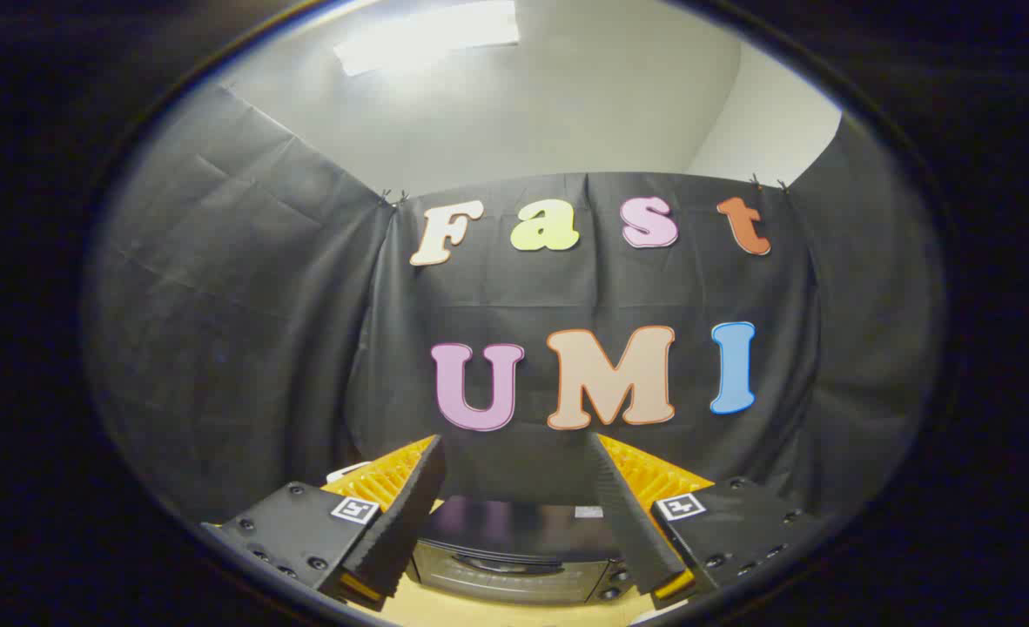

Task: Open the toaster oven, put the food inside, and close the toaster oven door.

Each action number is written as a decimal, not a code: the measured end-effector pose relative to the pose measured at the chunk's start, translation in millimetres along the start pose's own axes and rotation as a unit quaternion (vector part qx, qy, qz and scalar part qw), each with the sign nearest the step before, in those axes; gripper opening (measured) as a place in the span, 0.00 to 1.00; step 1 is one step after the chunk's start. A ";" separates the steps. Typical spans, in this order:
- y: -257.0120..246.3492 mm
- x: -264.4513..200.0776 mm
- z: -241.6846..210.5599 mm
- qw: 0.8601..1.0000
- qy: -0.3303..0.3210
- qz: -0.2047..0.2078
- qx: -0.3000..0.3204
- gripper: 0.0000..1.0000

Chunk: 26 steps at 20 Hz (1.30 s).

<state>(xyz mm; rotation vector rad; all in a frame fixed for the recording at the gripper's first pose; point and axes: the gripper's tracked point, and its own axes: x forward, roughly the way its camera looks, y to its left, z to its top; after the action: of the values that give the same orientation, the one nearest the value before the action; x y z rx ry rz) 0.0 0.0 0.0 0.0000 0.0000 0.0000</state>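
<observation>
The gripper [514, 461] is nearest, its two ribbed fingers [397, 522] spread wide apart and grasping nothing. Low between them, just ahead of the tips, sits the dark, glossy-topped toaster oven [514, 557] on a pale wooden tabletop [497, 614], seen from above its front edge, so I cannot tell how its door stands. Behind the oven hangs the creased black cloth wall [245, 348], with a plain white wall [523, 113] and a bright ceiling light [427, 35] above that.

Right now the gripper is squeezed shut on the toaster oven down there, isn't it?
Not quite. In the gripper view the gripper is open, its fingers spread apart and holding nothing. The toaster oven is indeed down there, low between and beyond the fingers, but they aren't touching it.
</observation>
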 end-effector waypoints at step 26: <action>20.6 63.2 -193.6 0.988 0.152 -0.014 -0.040 0.99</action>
<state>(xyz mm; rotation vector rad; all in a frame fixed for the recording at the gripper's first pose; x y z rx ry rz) 63.2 20.6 -193.6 -0.0801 0.3045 -0.0283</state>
